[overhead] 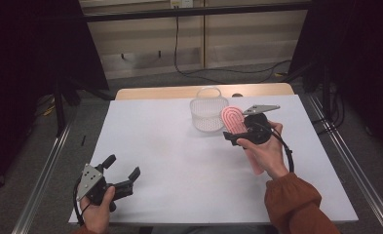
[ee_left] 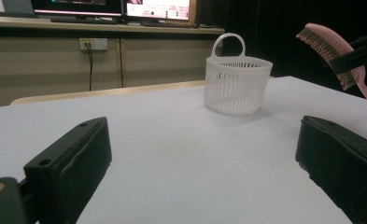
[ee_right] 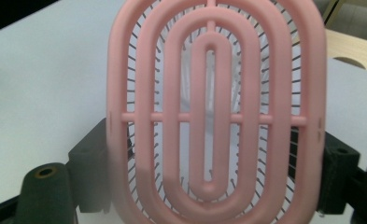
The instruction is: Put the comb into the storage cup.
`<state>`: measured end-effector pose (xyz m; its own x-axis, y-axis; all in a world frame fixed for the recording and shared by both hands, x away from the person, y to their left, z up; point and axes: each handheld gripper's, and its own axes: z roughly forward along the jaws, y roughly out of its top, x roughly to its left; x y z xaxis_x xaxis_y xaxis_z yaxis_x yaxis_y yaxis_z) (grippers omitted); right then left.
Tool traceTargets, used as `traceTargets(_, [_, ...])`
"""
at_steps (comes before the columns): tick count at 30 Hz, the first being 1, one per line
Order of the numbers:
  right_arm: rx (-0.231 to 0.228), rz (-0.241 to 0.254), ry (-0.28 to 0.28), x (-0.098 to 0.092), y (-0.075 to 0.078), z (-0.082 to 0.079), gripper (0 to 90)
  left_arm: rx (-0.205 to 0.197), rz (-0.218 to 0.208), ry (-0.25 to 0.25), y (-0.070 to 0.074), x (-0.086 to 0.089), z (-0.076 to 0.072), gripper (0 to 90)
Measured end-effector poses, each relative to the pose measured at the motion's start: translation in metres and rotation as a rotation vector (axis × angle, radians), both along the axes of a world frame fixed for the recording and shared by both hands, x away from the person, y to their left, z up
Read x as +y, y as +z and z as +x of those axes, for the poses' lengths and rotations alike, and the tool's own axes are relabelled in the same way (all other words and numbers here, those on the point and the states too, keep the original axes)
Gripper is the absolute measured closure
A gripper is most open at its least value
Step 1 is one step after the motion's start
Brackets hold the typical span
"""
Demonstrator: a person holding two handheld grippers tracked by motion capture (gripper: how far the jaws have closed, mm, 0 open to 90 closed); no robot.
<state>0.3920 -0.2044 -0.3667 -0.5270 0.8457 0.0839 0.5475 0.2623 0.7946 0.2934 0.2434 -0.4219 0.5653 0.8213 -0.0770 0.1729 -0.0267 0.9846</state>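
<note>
A white slotted basket point(overhead: 208, 115) with a loop handle stands upright on the white counter point(overhead: 169, 161), toward its far edge and a little right of the middle; from the high view and the left gripper view nothing can be made out inside it. Just to its right, the right hand-held gripper point(overhead: 238, 134) is clamped on a pink hairbrush point(overhead: 234, 119), its jaws pressing the two long sides of the oval, vented head. The brush is held off the counter, its long axis running from the head, which is up and toward the basket, down to the handle, which slants back along the person's right hand point(overhead: 264, 148). In the left gripper view the bristles face left and down, toward the basket; in the right gripper view the ribbed back of the head faces the camera. The left hand-held gripper point(overhead: 123, 173) rests near the counter's front-left corner, jaws spread wide with nothing between them. Bare counter lies between it and the basket.
</note>
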Motion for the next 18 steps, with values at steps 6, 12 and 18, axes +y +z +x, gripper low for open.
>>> traceTargets(6, [-0.058, 0.019, -0.001, -0.0002, 0.0030, -0.0024, 19.2, -0.014, 0.003, 0.003, 0.0013, 0.0005, -0.0012, 3.6])
traceTargets(12, [-0.123, 0.037, 0.001, -0.0004, 0.0068, -0.0039, 19.2, -0.018, 0.008, 0.001, 0.0010, -0.0007, -0.0008, 3.6])
traceTargets(18, [-0.163, 0.057, -0.035, -0.0039, 0.0101, -0.0045, 19.2, -0.017, 0.004, 0.001, 0.0012, 0.0004, -0.0009, 3.5])
